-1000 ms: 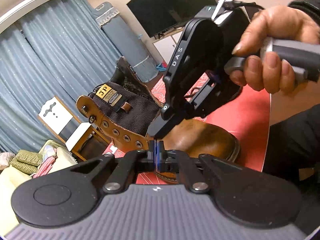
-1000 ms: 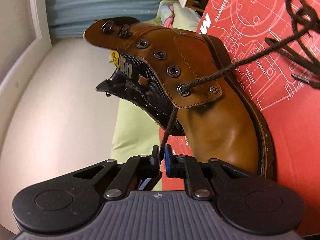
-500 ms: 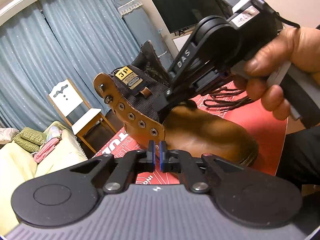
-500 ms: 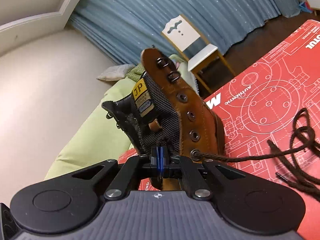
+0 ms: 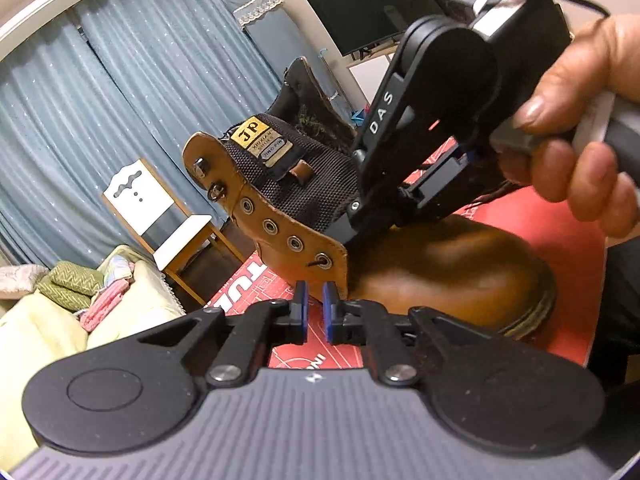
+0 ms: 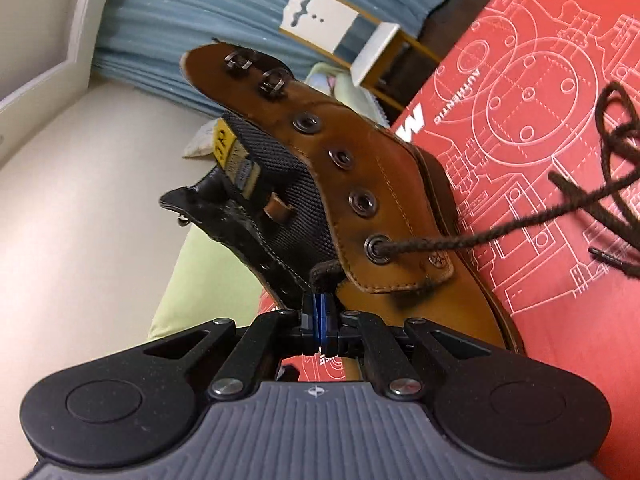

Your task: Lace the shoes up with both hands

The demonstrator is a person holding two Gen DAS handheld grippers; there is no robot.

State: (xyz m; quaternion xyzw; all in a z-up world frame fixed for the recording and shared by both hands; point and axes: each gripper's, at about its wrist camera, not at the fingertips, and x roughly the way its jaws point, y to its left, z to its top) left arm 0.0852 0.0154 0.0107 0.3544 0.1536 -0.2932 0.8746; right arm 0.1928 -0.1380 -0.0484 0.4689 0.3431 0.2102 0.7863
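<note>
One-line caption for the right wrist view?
Right gripper pinches the dark lace threaded through the brown boot's lowest eyelet.

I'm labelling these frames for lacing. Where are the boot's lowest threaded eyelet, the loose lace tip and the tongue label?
lowest threaded eyelet [image 6: 379, 249], right wrist view, on its metal ring.
loose lace tip [image 6: 602, 255], right wrist view, on the hard end.
tongue label [image 5: 251, 136], left wrist view, on the yellow patch.
</note>
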